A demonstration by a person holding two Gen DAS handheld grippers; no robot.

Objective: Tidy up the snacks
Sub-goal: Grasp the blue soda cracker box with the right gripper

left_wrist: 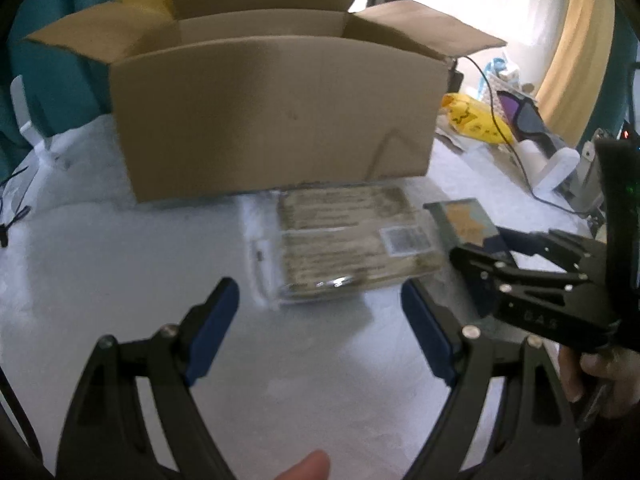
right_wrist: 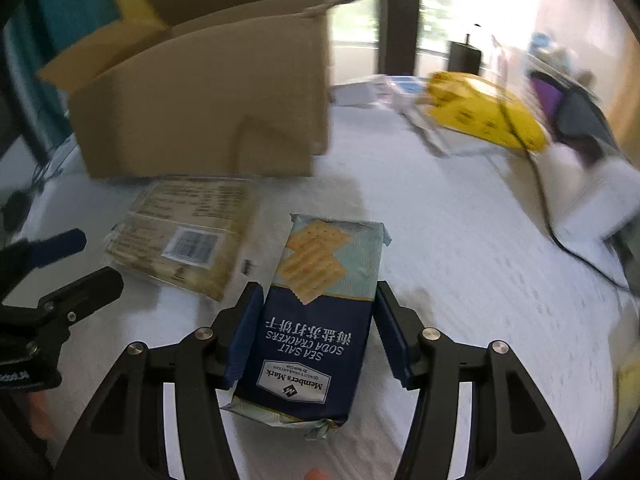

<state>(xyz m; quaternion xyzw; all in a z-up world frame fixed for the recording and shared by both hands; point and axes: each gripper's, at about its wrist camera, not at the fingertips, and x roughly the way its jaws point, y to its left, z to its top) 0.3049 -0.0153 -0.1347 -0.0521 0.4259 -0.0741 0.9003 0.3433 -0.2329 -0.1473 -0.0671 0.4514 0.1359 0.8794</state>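
Right gripper pinched your cracker pack by its long sides | pack sat at 5 o'clock from the box | light, crumbly, squeeze softly | left gripper spread wide, empty

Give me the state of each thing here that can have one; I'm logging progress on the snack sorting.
cardboard box: upright on the table, top flaps open.
soda cracker pack: sealed, flat on the table, between the right gripper's pads.
clear-wrapped cracker pack: sealed, flat beside the box.
left gripper: open, empty.
right gripper: pads against the soda cracker pack's sides.
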